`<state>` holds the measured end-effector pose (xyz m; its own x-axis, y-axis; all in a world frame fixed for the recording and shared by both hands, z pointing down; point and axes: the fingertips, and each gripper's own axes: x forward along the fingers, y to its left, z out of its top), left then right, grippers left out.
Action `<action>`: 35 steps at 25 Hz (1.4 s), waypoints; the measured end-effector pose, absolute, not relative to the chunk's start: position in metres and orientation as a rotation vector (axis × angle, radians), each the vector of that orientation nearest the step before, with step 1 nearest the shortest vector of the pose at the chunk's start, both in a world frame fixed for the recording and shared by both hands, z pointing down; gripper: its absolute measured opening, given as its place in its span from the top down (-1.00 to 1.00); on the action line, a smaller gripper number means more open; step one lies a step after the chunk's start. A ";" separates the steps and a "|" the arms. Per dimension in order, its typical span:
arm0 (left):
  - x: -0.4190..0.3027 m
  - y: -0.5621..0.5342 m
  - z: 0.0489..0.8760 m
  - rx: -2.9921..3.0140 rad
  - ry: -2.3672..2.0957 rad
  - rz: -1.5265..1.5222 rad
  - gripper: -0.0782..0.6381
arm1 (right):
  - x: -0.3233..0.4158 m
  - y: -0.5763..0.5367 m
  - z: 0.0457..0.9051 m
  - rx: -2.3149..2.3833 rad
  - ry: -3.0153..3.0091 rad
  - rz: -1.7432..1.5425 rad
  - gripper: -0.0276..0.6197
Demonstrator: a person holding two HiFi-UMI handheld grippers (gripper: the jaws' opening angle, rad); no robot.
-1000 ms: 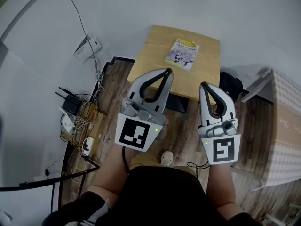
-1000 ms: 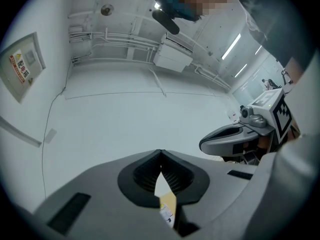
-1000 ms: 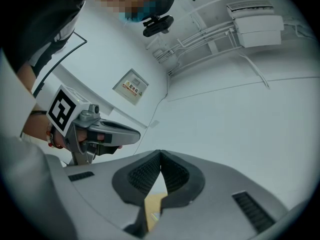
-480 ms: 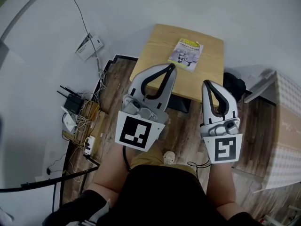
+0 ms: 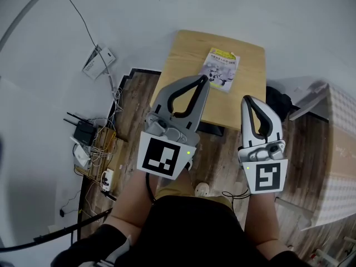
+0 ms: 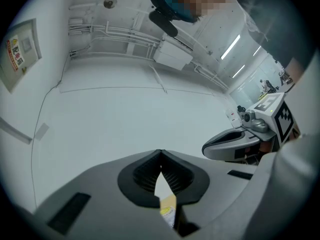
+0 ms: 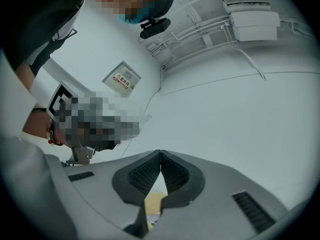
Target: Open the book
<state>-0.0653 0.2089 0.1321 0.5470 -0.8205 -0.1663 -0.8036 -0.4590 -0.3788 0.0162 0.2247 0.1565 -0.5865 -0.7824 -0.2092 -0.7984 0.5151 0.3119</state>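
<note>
Thin yellow-white paperback book (image 5: 221,68) is lying closed at approx. 1 o'clock on small pale-wood bench (image 5: 183,54). Grey left hand-held gripper (image 5: 203,80) and grey right hand-held gripper (image 5: 248,99) are hovering at its 6 o'clock, jaws pinched together, empty. Rec.: spread jaws, nip cover edge only.

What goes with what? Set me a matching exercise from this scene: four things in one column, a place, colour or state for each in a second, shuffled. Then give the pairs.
Things:
1. book
2. left gripper
3. router
4. table

Descriptions:
A. black, on the floor at the left
B. jaws shut, nothing between them
C. light wood top
D. closed, lying cover up

Pairs: 1-D, 2-B, 3-A, 4-C
</note>
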 end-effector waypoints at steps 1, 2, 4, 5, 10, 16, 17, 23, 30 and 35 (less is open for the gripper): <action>-0.067 0.199 0.133 -2.377 1.317 -0.060 0.76 | 0.014 0.216 0.156 -1.413 2.696 0.591 0.82; -0.068 0.190 0.133 -2.380 1.310 -0.066 0.76 | 0.013 0.206 0.156 -1.422 2.695 0.587 0.82; -0.069 0.172 0.132 -2.386 1.286 -0.074 0.76 | 0.010 0.189 0.156 -1.441 2.688 0.586 0.82; -0.070 0.163 0.131 -2.388 1.274 -0.074 0.76 | 0.009 0.180 0.154 -1.448 2.681 0.592 0.82; -0.077 0.117 0.130 -2.423 1.236 -0.061 0.76 | 0.005 0.135 0.150 -1.512 2.659 0.571 0.82; -0.084 0.068 0.130 -2.461 1.165 -0.054 0.76 | -0.007 0.090 0.143 -1.575 2.624 0.592 0.82; -0.085 0.061 0.130 -2.469 1.154 -0.049 0.76 | -0.009 0.083 0.142 -1.585 2.616 0.597 0.82; -0.085 0.021 0.134 -2.538 1.086 -0.021 0.76 | -0.013 0.046 0.143 -1.653 2.596 0.589 0.82; -0.081 -0.010 0.138 -2.566 1.012 -0.006 0.76 | -0.016 0.016 0.144 -1.705 2.569 0.602 0.82; -0.086 -0.028 0.140 -2.585 0.981 0.004 0.76 | -0.019 -0.001 0.143 -1.746 2.544 0.597 0.83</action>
<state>-0.0863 -0.0277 0.1401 0.7573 -0.6395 -0.1327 -0.6404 -0.6873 -0.3428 -0.0187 -0.0011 0.1430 -0.3827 -0.8997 -0.2100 -0.8992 0.3106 0.3082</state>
